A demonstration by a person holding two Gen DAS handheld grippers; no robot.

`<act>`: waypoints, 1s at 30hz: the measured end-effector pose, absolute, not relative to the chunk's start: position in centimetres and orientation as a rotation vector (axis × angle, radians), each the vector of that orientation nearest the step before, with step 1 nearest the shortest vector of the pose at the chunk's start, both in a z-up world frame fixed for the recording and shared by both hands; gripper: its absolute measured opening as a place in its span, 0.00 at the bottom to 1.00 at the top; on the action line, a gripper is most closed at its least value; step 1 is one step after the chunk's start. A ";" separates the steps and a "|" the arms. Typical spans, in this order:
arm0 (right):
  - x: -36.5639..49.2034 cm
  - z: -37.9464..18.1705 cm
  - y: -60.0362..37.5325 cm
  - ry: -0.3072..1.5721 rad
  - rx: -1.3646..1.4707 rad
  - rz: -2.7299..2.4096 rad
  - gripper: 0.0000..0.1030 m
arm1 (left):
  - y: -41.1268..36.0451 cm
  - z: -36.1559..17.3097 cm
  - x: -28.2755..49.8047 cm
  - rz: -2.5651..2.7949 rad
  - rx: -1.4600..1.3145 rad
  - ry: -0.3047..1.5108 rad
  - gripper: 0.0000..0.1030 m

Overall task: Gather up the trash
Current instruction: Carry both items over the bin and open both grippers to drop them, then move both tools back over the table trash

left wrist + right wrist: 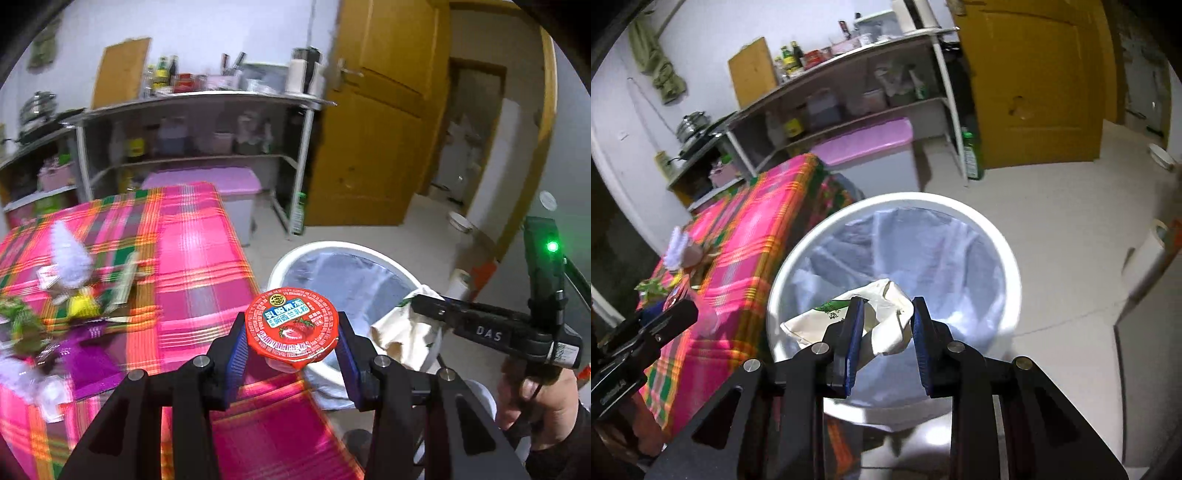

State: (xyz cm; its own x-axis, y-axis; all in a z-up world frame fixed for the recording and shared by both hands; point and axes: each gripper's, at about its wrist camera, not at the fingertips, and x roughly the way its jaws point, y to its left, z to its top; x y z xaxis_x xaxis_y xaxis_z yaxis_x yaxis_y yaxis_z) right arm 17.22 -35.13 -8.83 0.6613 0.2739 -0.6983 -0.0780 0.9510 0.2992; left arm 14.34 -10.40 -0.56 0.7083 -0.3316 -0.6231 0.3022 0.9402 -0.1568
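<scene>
Left wrist view: left gripper (291,339) clamps a small jelly cup (291,326) with a red strawberry foil lid between its blue pads (236,354), pads pressing on both sides of the rim, lid facing up toward the camera. Cup sits over the near edge of the table with the pink plaid tablecloth (199,258), not yet over the bin. White trash bin (295,258) with a pale liner stands on the floor just ahead and right of the gripper, beside the table edge. Remaining clutter, blurred, lies on the cloth well left of the gripper: a white frilly item (70,258), yellow wrapper (83,304), purple foil packet (88,354), green wrapper (20,317). Right gripper (428,306) enters from the right, held by a hand (535,398), with a crumpled cream paper wrapper (402,332) hanging at its tip over the bin's rim. Right wrist view: right gripper (886,332) stands at a narrow opening, pinching the crumpled wrapper (882,314), green print on one side, between its blue pads (853,343). Wrapper hangs directly above the bin opening (1008,258), liner visible below. Table edge is left of the gripper; left gripper's body (646,332) shows at far left. Shelving (849,99) and a yellow door (1034,74) stand beyond the bin.
</scene>
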 end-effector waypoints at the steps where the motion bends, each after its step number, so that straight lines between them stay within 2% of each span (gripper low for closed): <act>1: 17.4 -9.2 -35.4 0.834 0.251 0.191 0.26 | -10.8 -0.8 14.6 -0.363 -0.043 0.708 0.43; 10: 18.2 -11.1 -37.0 0.880 0.241 0.150 0.28 | -14.4 -3.5 17.4 -0.459 -0.038 0.793 0.44; 12: 18.3 -11.1 -36.9 0.878 0.241 0.147 0.37 | -14.6 -4.0 17.8 -0.468 -0.042 0.814 0.44; 13: 18.3 -11.1 -37.0 0.875 0.243 0.145 0.44 | -14.7 -4.2 18.0 -0.473 -0.044 0.821 0.44; 14: 18.3 -11.1 -37.1 0.873 0.244 0.145 0.46 | -14.9 -4.3 18.1 -0.476 -0.046 0.826 0.46; 21: 17.7 -10.1 -37.1 0.849 0.241 0.148 0.46 | -14.5 -4.3 18.2 -0.475 -0.075 0.828 0.50; 30: 15.6 -7.3 -35.2 0.776 0.202 0.222 0.46 | -12.9 -2.7 16.4 -0.449 -0.103 0.781 0.50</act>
